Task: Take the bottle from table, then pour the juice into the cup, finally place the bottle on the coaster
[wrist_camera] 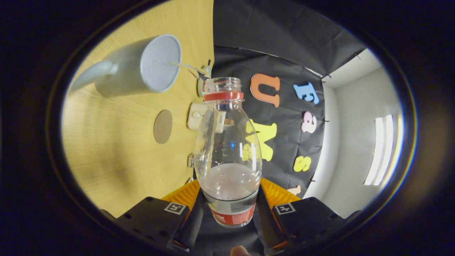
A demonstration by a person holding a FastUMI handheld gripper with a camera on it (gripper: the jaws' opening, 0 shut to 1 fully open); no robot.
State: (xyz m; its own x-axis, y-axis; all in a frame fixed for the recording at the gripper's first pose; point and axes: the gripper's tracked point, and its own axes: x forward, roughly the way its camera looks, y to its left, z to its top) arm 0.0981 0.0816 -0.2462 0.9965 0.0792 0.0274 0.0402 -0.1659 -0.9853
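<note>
From the gripper view, I have the clear plastic bottle with the red neck ring clamped between my fingers, both pressing on its labelled base, so the grip is closed tight around it. The whole scene is rolled over sideways: the yellow wood-grain bench stands like a wall on one side, which tells me the bottle is tipped well over. A thin clear stream leaves the open mouth and arcs into the pale grey-blue ceramic mug, which sits on the bench just beyond the bottle's neck. So I judge this as the pouring step, well under way; only a shallow pool of liquid sits in the bottle near my fingers. The round brown coaster lies bare on the bench beside the mug, near but apart from it. A small white device sits at the bench's far edge. Next, I reckon, I need to roll the bottle upright, carry it across, and set its base squarely on that coaster before loosening my hold.
</note>
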